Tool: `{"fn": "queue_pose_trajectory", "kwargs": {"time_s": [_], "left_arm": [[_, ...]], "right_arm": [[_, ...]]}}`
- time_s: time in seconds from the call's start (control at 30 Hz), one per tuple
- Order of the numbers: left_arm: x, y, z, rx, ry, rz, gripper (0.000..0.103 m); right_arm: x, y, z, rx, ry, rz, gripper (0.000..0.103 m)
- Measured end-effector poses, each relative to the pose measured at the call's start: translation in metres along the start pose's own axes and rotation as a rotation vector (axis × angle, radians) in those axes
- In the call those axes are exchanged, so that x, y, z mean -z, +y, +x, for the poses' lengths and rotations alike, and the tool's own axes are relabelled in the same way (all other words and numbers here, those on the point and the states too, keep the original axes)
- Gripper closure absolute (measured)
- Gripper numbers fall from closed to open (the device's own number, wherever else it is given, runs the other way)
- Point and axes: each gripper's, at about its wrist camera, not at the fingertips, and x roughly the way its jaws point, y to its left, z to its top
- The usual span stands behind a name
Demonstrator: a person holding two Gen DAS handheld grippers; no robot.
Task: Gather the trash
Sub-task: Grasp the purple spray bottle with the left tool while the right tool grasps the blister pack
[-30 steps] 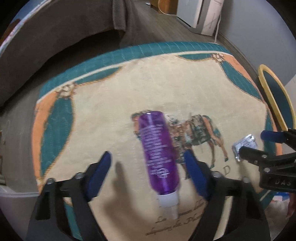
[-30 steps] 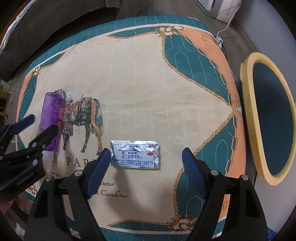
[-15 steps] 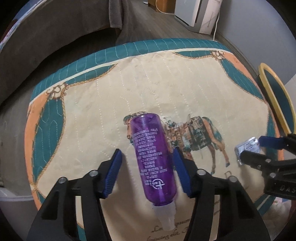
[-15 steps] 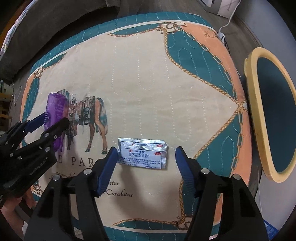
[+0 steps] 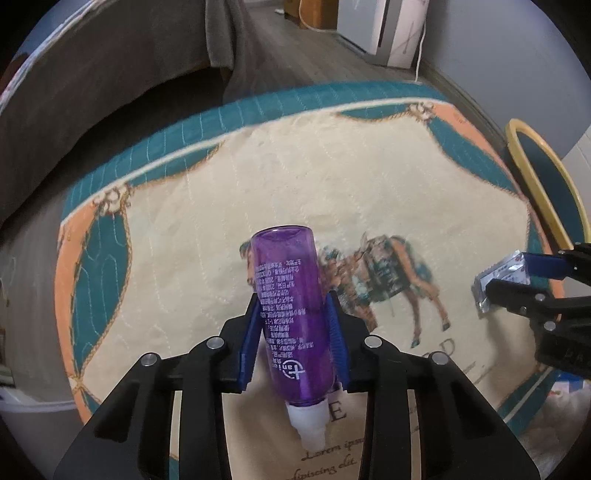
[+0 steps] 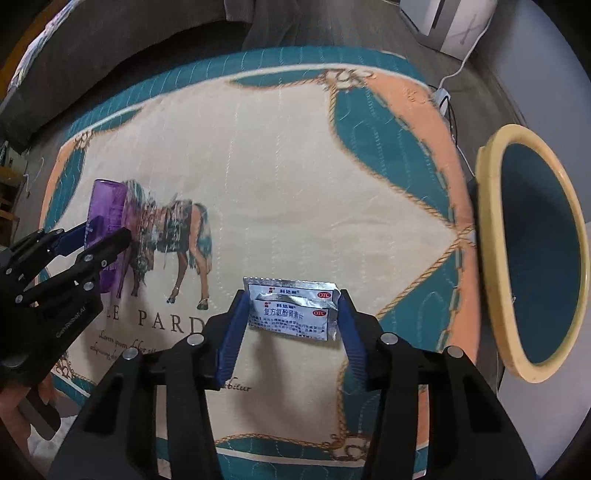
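Observation:
A purple bottle (image 5: 291, 314) with a white cap lies on the patterned table mat (image 5: 332, 177). My left gripper (image 5: 294, 332) is shut on its body, blue pads touching both sides. It also shows in the right wrist view (image 6: 107, 221). A silver medicine sachet (image 6: 291, 310) lies on the mat near the front. My right gripper (image 6: 291, 325) is shut on it, pads against both short edges and the foil buckled. The sachet (image 5: 498, 277) and right gripper (image 5: 517, 280) show at the right of the left wrist view.
A bin with a yellow rim and teal inside (image 6: 532, 258) stands off the table's right edge, also in the left wrist view (image 5: 543, 184). A dark sofa (image 5: 92, 92) lies behind the table. A white appliance (image 5: 388, 29) and a cable (image 6: 454, 74) are at the back.
Both grippers moved forward and closed from wide open: the left onto the purple bottle, the right onto the silver sachet, which now buckles between the pads.

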Motion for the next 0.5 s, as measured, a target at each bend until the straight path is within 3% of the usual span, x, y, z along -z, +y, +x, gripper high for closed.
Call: {"fn": "queue_pose_trajectory", "kwargs": {"time_s": [0.03,0.07,0.1,0.3,0.5], "left_arm": [[-0.001,-0.001,-0.004,0.001,-0.013,-0.001,0.068],[-0.003,-0.003,-0.009,0.006,-0.026,-0.006,0.068],[-0.004,-0.004,-0.012,0.009,-0.034,-0.011,0.068],[-0.017,-0.02,-0.042,0.027,-0.11,-0.012,0.069],[-0.018,-0.024,-0.047,0.029,-0.111,-0.015,0.069]], "right_arm": [[0.0,-0.003,-0.002,-0.004,-0.005,0.011,0.055],[0.0,-0.006,-0.004,-0.006,-0.007,0.016,0.064],[0.001,-0.01,-0.006,-0.012,-0.007,0.021,0.084],[-0.002,-0.036,-0.022,-0.04,-0.029,0.064,0.087],[-0.001,-0.049,-0.032,-0.049,-0.044,0.072,0.091]]}}
